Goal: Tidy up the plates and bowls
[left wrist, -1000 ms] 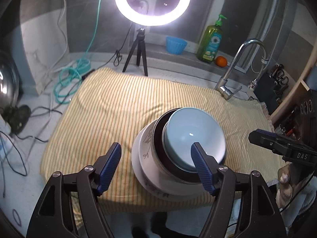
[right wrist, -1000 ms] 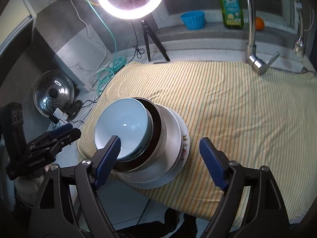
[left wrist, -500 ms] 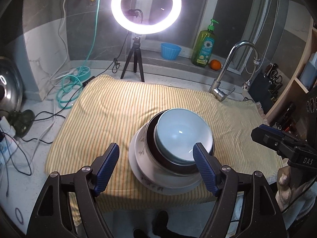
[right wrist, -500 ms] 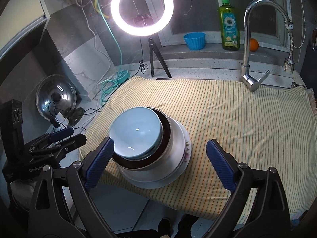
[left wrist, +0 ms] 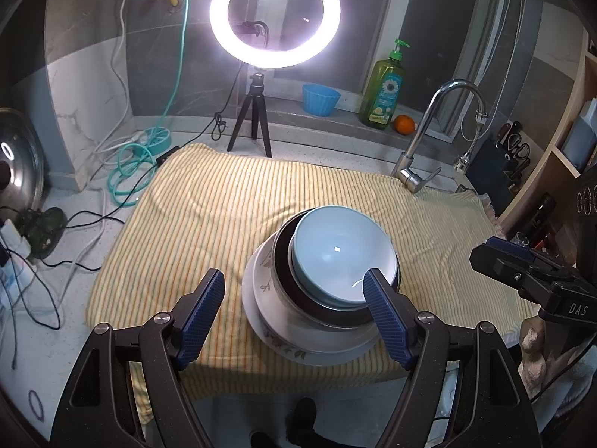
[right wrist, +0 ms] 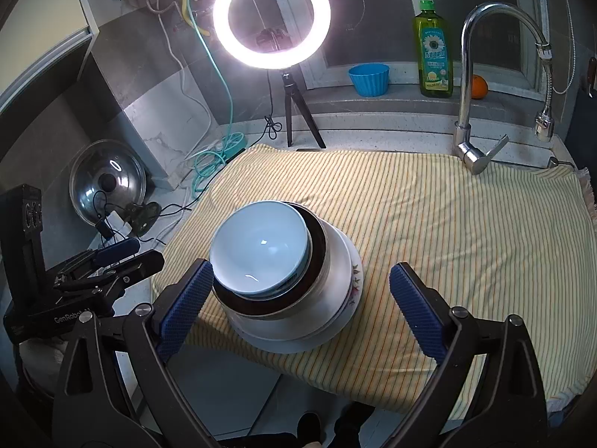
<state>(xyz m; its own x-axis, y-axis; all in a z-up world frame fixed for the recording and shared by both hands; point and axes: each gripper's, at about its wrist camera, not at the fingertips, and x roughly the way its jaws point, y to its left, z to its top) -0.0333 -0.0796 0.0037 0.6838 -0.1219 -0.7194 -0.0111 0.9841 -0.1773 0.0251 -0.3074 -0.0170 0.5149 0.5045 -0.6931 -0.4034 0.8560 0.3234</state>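
A light blue bowl (left wrist: 335, 254) (right wrist: 261, 246) tops a stack near the front edge of a yellow striped cloth (left wrist: 224, 205) (right wrist: 447, 224). It sits in a dark-rimmed bowl (left wrist: 282, 261) (right wrist: 318, 246), which rests on white flowered plates (left wrist: 261, 291) (right wrist: 354, 272). My left gripper (left wrist: 294, 283) hovers in front of the stack, open and holding nothing. My right gripper (right wrist: 301, 270) stands wide open before the stack, also holding nothing. Each gripper shows at the edge of the other's view, the right gripper (left wrist: 522, 265) and the left gripper (right wrist: 112, 261).
A lit ring light (left wrist: 274, 15) on a tripod stands behind the cloth. A faucet (left wrist: 421, 142) rises at the back right. A blue cup (left wrist: 321, 99), soap bottle (left wrist: 384, 93) and orange (left wrist: 405, 124) line the sill. Cables (left wrist: 130, 171) and a pot lid (right wrist: 106, 183) lie left.
My right gripper has drawn back and up from the stack and its jaws have spread wider. The left gripper has hardly moved. The stack is unchanged.
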